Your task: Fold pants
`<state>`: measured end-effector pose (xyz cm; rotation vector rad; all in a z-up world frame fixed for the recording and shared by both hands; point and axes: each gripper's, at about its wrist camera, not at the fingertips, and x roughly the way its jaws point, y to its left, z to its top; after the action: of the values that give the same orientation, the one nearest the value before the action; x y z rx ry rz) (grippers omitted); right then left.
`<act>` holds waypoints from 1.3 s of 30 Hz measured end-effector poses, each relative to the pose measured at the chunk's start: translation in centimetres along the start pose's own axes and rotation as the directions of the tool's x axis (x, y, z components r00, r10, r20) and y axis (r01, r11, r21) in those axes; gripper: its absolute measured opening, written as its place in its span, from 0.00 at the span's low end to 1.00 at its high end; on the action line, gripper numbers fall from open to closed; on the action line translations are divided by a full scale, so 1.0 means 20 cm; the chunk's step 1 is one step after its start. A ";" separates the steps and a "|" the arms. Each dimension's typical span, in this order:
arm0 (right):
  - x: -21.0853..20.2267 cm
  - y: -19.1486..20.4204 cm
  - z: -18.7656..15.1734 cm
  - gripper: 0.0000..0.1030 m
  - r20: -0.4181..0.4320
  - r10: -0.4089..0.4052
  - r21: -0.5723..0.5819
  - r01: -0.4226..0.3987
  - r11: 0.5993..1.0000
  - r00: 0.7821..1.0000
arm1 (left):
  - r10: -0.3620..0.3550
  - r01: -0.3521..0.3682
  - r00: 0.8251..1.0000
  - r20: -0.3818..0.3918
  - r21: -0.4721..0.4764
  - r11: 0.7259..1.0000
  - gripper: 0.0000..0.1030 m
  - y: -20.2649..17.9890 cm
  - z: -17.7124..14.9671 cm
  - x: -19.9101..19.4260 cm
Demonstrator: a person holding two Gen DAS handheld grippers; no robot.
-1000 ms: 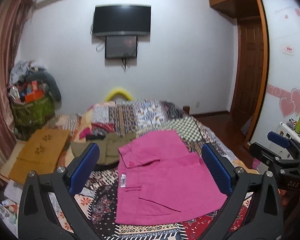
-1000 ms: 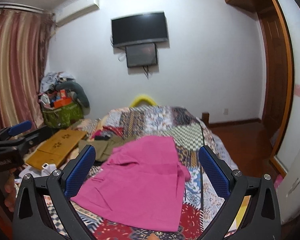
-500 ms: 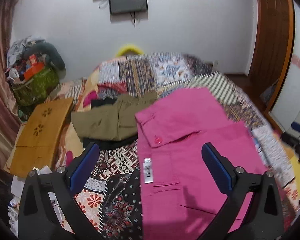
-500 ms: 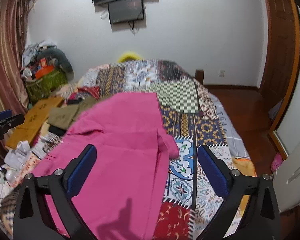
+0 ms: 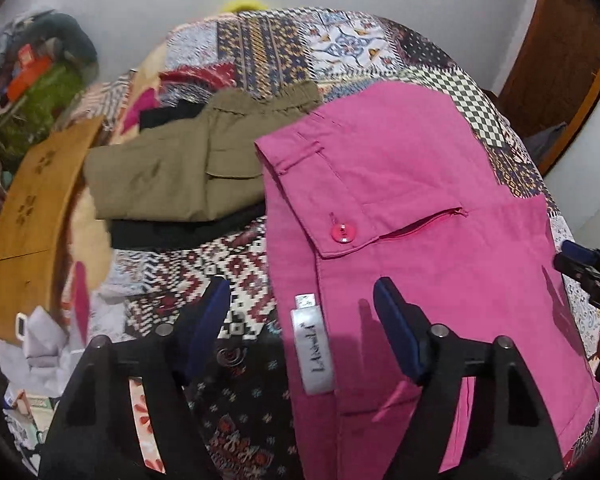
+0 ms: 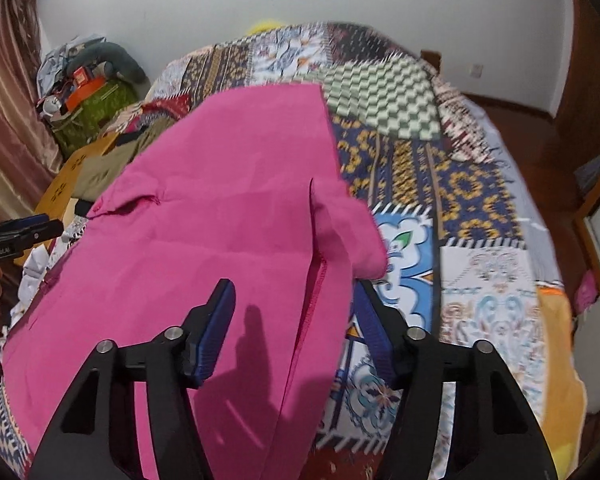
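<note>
The pink pants (image 5: 412, 208) lie spread flat on the patchwork quilt (image 6: 440, 184) that covers the bed; the waistband end, with its pink button (image 5: 342, 233) and a white label (image 5: 315, 346), faces the left side, and the cloth runs across the bed toward the right, where one edge is bunched into a rounded fold.

The left gripper (image 5: 300, 312) hangs over the waistband edge, pointing steeply down; its jaws are closing, one blue pad over the quilt and the other over the pink cloth, with the labelled edge lying below the gap; the pads are not pressing on anything, so it grips nothing. The right gripper (image 6: 294, 320) hangs over the opposite edge of the pants, by the stitched seam (image 6: 314, 280); its jaws are closing too, the cloth lies beneath and between them, and they have no hold on it that I can see.

Just beside the waistband sits a folded olive garment (image 5: 172, 176) on top of something black (image 5: 188, 228); beyond it, a tan board (image 5: 32, 216) lies at the bed's edge; a heap of clutter (image 6: 84, 92) sits in the far corner by the striped curtain (image 6: 8, 92).
</note>
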<state>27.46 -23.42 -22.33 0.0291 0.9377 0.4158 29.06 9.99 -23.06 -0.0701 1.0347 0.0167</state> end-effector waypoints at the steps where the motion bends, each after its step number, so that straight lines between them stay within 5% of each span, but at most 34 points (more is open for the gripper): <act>1: 0.02 0.00 0.00 0.50 -0.009 0.006 0.000 -0.006 1.000 1.000 | -0.022 0.022 1.000 -0.019 -0.004 1.000 0.69 0.00 0.01 0.03; 4: 0.08 -0.01 0.02 0.46 -0.030 0.033 0.001 -0.033 0.999 0.999 | -0.120 0.116 0.989 -0.084 -0.059 0.992 0.68 0.02 0.03 0.10; 9: 0.18 -0.02 0.08 0.28 -0.076 0.037 -0.009 -0.038 0.999 0.996 | -0.183 0.168 0.970 -0.163 -0.099 0.981 0.49 0.01 0.02 0.21; 12: 0.22 -0.03 0.08 0.21 -0.096 0.063 -0.007 -0.064 0.998 0.993 | -0.180 0.167 0.971 -0.159 -0.090 0.982 0.36 -0.01 0.02 0.21; 14: 0.23 -0.03 0.07 0.17 -0.102 0.080 -0.007 -0.081 0.997 0.992 | -0.193 0.181 0.968 -0.160 -0.087 0.980 0.14 -0.02 0.01 0.20; 18: 0.23 -0.02 0.06 0.07 -0.100 0.097 -0.019 -0.100 0.995 0.990 | -0.177 0.166 0.970 -0.166 -0.075 0.983 0.11 -0.02 0.01 0.20; 33: 0.12 0.01 -0.04 0.03 -0.086 0.028 -0.110 -0.038 0.993 0.996 | -0.132 0.114 0.975 -0.181 -0.107 0.988 0.00 0.06 -0.16 0.08; 39: 0.12 -0.03 -0.07 0.03 -0.087 0.012 -0.081 -0.019 0.997 0.996 | -0.085 0.079 0.980 -0.178 -0.039 0.996 0.00 0.03 -0.19 0.05</act>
<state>27.84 -23.21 -25.12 -0.0569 1.0053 0.4721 26.37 10.26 -25.90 -0.1448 1.2115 -0.0492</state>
